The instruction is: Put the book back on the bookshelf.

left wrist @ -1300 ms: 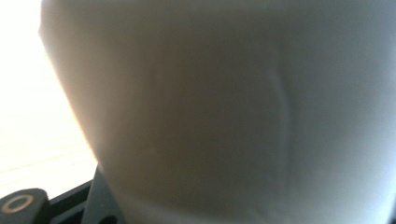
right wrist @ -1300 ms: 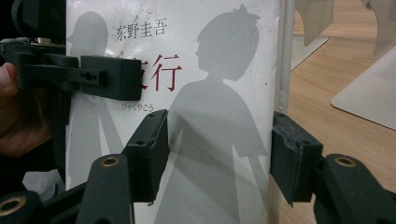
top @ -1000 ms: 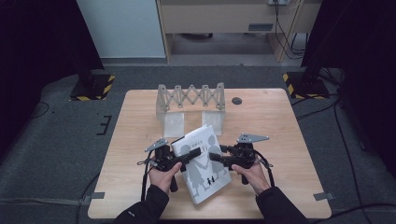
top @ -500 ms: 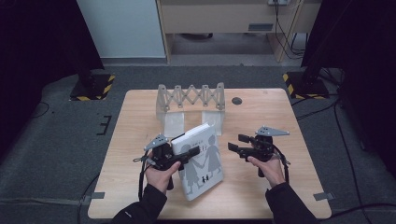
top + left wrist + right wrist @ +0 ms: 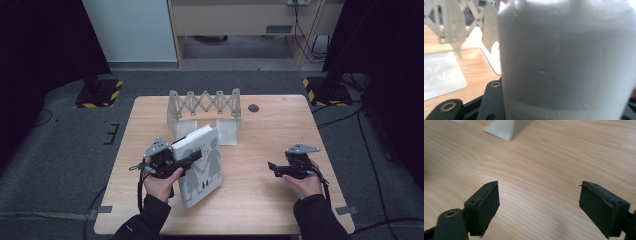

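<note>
High view: your left gripper (image 5: 192,159) clamps white book (image 5: 200,167), tilted up off desk (image 5: 260,200), just before folding rack (image 5: 204,106). Your right gripper (image 5: 274,167) well apart at right, jaws just opening, spread wide, nothing between.

Right gripper (image 5: 274,167) let go of the book (image 5: 200,165), drew away to the right, jaws opening, nothing between them. Left gripper (image 5: 192,158) alone clamps the book, apparently tilted higher off the table (image 5: 260,200).
</note>
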### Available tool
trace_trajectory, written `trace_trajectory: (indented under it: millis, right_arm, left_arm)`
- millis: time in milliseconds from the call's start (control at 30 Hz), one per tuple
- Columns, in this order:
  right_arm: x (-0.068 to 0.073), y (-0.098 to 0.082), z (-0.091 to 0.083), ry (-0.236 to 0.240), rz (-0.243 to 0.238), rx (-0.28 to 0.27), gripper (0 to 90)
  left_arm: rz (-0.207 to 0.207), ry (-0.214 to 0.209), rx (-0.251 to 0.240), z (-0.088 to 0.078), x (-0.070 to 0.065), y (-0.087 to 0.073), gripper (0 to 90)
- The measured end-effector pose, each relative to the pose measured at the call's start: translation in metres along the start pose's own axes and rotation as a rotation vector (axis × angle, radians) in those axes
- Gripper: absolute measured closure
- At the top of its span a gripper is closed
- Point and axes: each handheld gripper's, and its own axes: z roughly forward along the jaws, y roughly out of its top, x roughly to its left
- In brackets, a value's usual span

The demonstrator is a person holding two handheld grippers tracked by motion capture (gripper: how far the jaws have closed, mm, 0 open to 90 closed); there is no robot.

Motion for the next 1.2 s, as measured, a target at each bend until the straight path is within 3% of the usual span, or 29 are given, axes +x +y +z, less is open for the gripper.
trace_trajectory:
  millis: [33, 67, 133, 200, 233, 433, 600, 833, 1000, 1200]
  right_arm:
    - [0.000, 0.000, 0.000, 0.000, 0.000, 0.000, 14.2]
    - [-0.005, -0.005, 0.003, -0.031, -0.020, 0.039, 10.2]
    - [-0.008, -0.010, 0.007, -0.054, -0.028, 0.067, 9.4]
    - [-0.010, -0.013, 0.009, -0.060, -0.021, 0.079, 9.1]
    - [-0.013, -0.018, 0.012, -0.075, -0.019, 0.118, 8.3]
    - [-0.018, -0.023, 0.013, -0.092, 0.007, 0.124, 7.5]
    - [-0.020, -0.027, 0.018, -0.098, -0.013, 0.158, 6.4]
    - [-0.020, -0.028, 0.019, -0.092, -0.009, 0.146, 5.8]
    - [-0.023, -0.031, 0.020, -0.082, 0.034, 0.138, 4.5]
    - [-0.022, -0.033, 0.021, -0.086, 0.028, 0.118, 3.9]
  left_arm:
    - [0.000, 0.000, 0.000, 0.000, 0.000, 0.000, 51.6]
    - [0.003, 0.005, -0.005, -0.002, 0.001, 0.002, 51.6]
    - [0.016, 0.034, -0.024, -0.009, 0.004, 0.008, 51.6]
    - [0.016, 0.045, -0.030, -0.011, 0.005, 0.009, 51.6]
    - [0.013, 0.058, -0.039, -0.016, 0.008, 0.013, 51.6]
    - [0.022, 0.114, -0.057, -0.024, 0.016, 0.021, 51.6]
    - [0.031, 0.172, -0.061, -0.026, 0.026, 0.029, 51.6]
    - [0.026, 0.214, -0.070, -0.023, 0.034, 0.036, 51.6]
    - [0.026, 0.237, -0.086, -0.017, 0.039, 0.045, 51.6]
    - [0.036, 0.274, -0.117, -0.013, 0.044, 0.059, 51.6]
